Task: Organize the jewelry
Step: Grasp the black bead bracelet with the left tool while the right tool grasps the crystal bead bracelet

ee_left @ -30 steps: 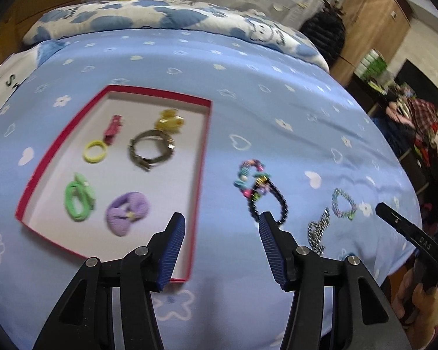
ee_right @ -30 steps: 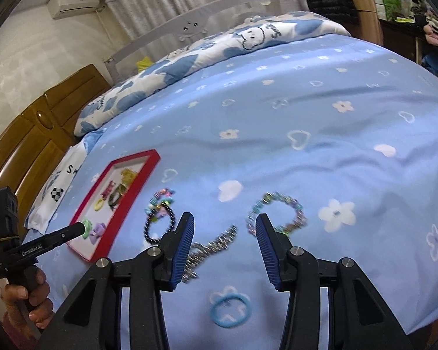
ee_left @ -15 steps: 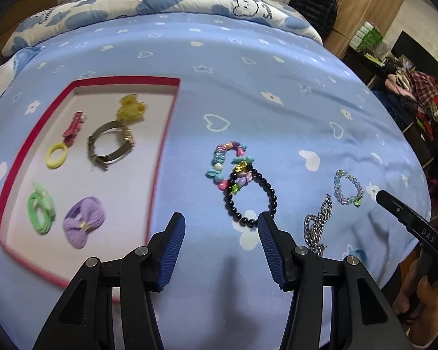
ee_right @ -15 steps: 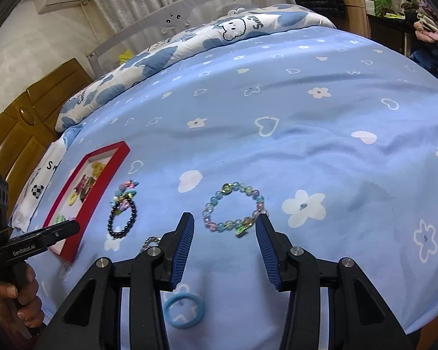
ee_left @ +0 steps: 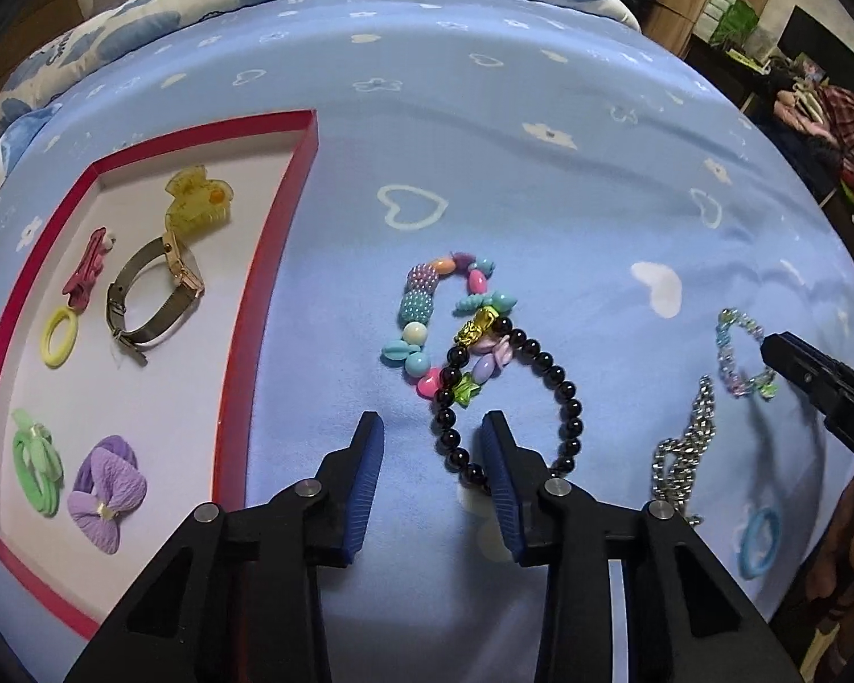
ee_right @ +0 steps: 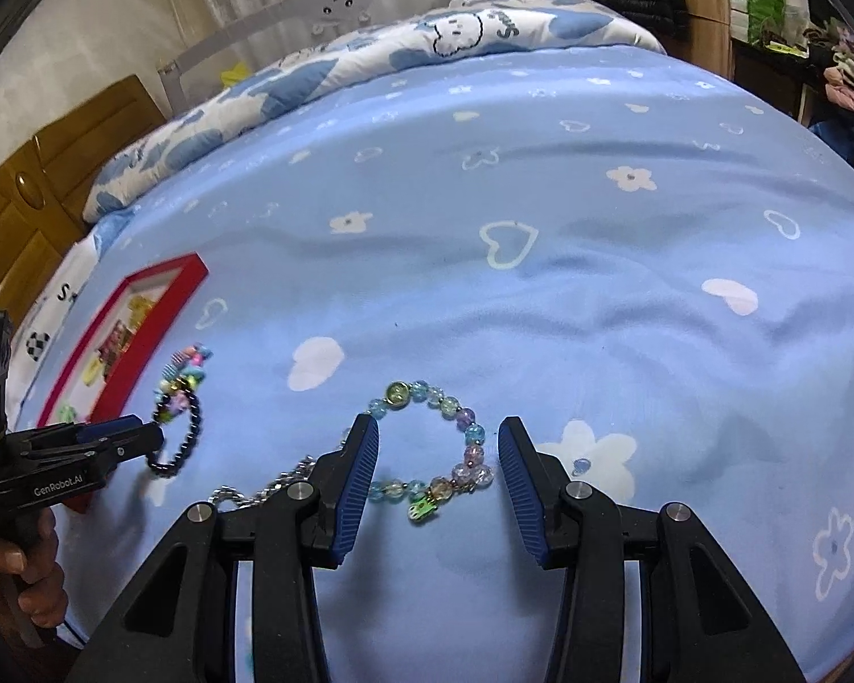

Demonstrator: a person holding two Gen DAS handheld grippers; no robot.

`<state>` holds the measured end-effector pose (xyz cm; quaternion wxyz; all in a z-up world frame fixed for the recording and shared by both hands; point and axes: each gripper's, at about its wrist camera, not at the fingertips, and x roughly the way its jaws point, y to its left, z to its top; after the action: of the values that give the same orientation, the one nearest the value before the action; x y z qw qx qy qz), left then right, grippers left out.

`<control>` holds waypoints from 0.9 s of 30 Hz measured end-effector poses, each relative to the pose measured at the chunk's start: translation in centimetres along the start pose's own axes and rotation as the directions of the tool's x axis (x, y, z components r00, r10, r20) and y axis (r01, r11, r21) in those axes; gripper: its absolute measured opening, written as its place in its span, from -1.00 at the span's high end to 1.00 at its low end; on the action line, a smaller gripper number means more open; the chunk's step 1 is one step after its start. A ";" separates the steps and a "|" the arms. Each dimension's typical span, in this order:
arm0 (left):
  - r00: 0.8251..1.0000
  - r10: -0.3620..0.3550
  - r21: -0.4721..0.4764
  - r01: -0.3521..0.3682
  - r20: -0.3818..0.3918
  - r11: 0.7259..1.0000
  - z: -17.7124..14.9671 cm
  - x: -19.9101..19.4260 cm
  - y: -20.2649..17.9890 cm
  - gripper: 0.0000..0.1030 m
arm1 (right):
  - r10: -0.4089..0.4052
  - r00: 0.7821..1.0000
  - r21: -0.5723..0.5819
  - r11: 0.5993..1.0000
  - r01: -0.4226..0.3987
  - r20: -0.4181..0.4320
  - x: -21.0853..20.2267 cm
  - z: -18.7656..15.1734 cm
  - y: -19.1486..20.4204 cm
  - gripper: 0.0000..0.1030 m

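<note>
My left gripper (ee_left: pixel 431 458) is open, its fingers straddling the near left side of a black bead bracelet (ee_left: pixel 563 393) that overlaps a colourful bead bracelet (ee_left: pixel 421 307) on the blue bedsheet. My right gripper (ee_right: pixel 438 455) is open around a pale glass-bead bracelet (ee_right: pixel 461 444), also in the left wrist view (ee_left: pixel 737 361). A silver chain (ee_left: pixel 683 455) lies between the bracelets. A red-rimmed box (ee_left: pixel 267 239) to the left holds a watch (ee_left: pixel 154 296), a yellow claw clip (ee_left: pixel 199 202) and hair ties.
A light blue hair tie (ee_left: pixel 760 535) lies near the bed's front edge. A patterned pillow (ee_right: pixel 370 57) lies at the head of the bed. A wooden headboard (ee_right: pixel 34 171) is at the left, a cluttered wardrobe area (ee_left: pixel 814 85) at the right.
Both grippers moved forward and down. The left now straddles the black bracelet and its jaws have narrowed; the right has opened wider around the glass-bead bracelet.
</note>
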<state>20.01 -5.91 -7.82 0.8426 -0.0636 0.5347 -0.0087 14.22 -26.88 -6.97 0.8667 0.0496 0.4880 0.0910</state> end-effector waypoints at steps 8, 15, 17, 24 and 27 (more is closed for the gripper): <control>0.999 -0.032 0.064 0.031 0.022 0.997 -0.4 0.2 -1.4 0.88 | -0.038 0.999 -0.043 0.998 0.036 -0.027 1.6 -1.0 0.6 0.86; 0.992 -0.090 0.039 0.087 0.086 0.995 -0.8 -2.6 -1.0 0.88 | 0.009 1.000 -0.014 1.000 -0.009 0.028 -0.7 -0.5 0.8 0.86; 0.989 -0.101 0.032 0.098 0.105 0.995 -1.1 -3.7 -0.9 0.88 | 0.035 0.998 -0.007 0.999 -0.035 0.053 -1.8 -0.1 1.2 0.86; 0.974 -0.139 0.016 0.139 0.179 0.990 -2.1 -7.6 0.1 0.88 | 0.099 0.988 -0.026 0.995 -0.097 0.115 -4.7 1.4 3.4 0.86; 0.968 -0.143 0.005 0.145 0.204 0.989 -2.7 -9.2 0.9 0.88 | 0.126 0.984 -0.038 0.992 -0.122 0.125 -5.4 1.8 4.5 0.86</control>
<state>13.56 -4.55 -0.77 0.8898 -0.1071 0.4394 -0.0606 12.54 -23.58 -0.69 0.8894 0.0723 0.4262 0.1488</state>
